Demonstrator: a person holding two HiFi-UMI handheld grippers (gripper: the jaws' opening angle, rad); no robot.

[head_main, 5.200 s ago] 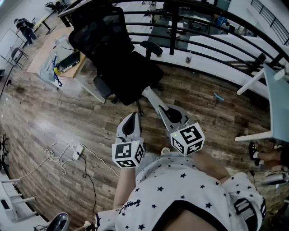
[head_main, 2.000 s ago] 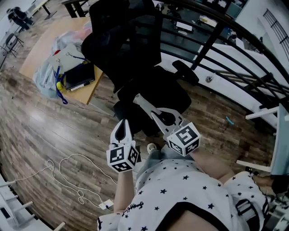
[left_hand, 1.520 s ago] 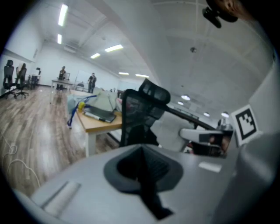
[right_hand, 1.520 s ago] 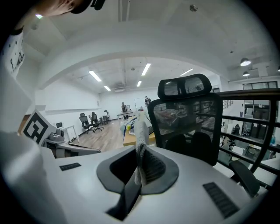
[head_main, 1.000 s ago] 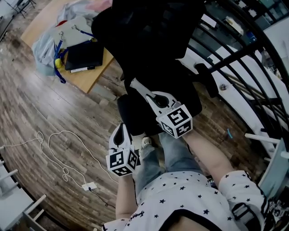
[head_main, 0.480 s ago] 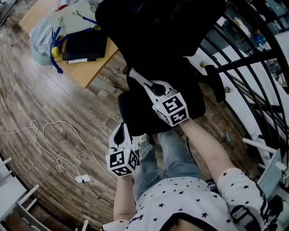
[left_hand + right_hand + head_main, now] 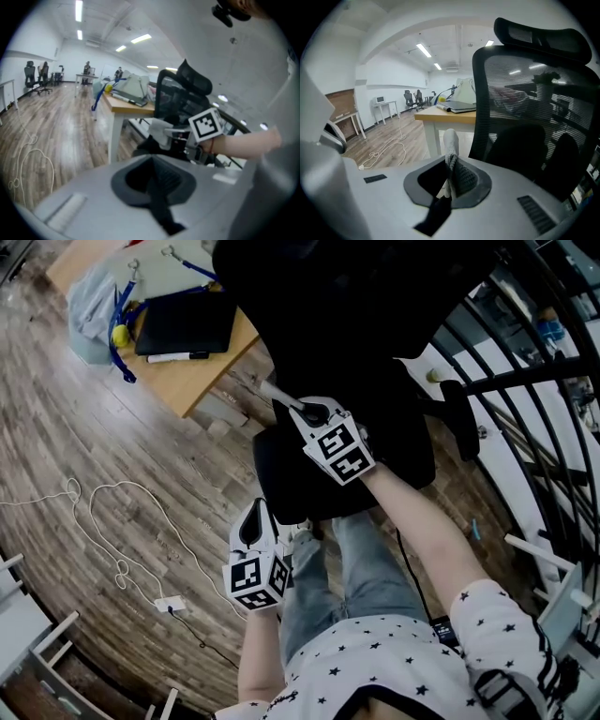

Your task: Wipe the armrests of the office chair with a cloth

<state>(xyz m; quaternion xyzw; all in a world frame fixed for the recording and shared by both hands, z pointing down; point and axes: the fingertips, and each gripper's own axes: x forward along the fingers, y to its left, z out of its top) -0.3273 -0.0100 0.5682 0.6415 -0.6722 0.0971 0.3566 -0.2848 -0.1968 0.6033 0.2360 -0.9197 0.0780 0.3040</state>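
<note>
right gripper point(image 7: 298, 411), fingers clenched on cloth point(image 7: 451, 140), has pushed further over office chair point(image 7: 356, 324). armrest point(image 7: 457, 420) seemingly untouched, wiping not begun. left gripper point(image 7: 253, 517) fingers closed, empty.

Looking like a large open-plan office: showing a mesh office chair point(image 7: 525, 117) beside a wooden desk point(image 7: 450, 116), more chairs point(image 7: 35, 77) far down a long plank floor point(image 7: 47, 122), strip lights point(image 7: 140, 38) glowing overhead.

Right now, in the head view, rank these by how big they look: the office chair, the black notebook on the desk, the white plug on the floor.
1. office chair, by far the largest
2. black notebook
3. white plug, tiny
</note>
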